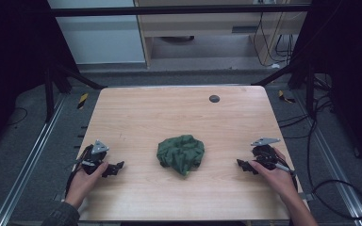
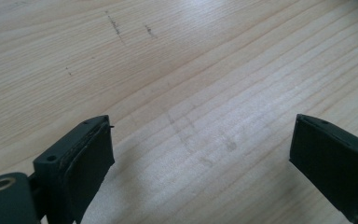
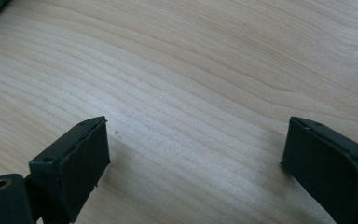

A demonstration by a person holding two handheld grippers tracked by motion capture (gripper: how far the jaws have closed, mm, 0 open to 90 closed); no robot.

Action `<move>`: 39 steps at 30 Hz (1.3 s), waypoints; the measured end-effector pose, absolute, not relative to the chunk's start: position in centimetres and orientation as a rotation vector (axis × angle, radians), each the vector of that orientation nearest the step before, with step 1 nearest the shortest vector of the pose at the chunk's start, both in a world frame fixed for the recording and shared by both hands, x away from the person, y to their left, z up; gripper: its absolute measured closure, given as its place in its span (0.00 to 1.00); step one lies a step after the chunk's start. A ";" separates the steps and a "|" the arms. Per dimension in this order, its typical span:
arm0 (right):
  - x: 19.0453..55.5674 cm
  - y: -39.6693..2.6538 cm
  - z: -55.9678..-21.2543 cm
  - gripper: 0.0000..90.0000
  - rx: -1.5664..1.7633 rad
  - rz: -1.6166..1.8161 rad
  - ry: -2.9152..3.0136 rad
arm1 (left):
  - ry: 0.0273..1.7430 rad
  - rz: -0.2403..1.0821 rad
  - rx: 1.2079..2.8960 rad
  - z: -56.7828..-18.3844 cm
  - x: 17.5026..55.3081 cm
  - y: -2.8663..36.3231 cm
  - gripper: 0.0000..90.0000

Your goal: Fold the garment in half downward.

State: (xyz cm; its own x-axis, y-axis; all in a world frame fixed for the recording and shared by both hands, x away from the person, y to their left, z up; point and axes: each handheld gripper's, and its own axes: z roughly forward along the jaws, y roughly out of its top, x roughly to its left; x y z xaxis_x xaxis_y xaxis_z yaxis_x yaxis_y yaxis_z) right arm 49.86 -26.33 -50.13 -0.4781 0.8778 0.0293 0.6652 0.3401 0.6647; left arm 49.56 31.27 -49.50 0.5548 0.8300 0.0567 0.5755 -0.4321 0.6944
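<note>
Lying crumpled at the middle of the wooden table point(image 1: 136, 117), a green cloth point(image 1: 181, 154) is flanked by the left gripper point(image 1: 114, 168) and right gripper point(image 1: 243, 165), both held wide and empty.

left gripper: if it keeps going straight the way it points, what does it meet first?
Most likely the green cloth. The left gripper points right across the table, jaws open, bare wood between them. Its aim may fall slightly near of the cloth.
</note>
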 end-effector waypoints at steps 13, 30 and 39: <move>51.5 -26.3 -50.0 0.08 1.388 0.907 2.214 | 1.148 0.546 2.133 -50.0 51.0 31.0 0.06; 52.3 -25.6 -50.9 0.06 1.407 0.907 2.139 | 1.163 0.523 2.101 -50.8 52.1 30.7 0.03; 52.3 -25.0 -51.2 0.02 1.418 0.897 2.105 | 1.167 0.522 2.106 -50.8 52.2 30.5 0.00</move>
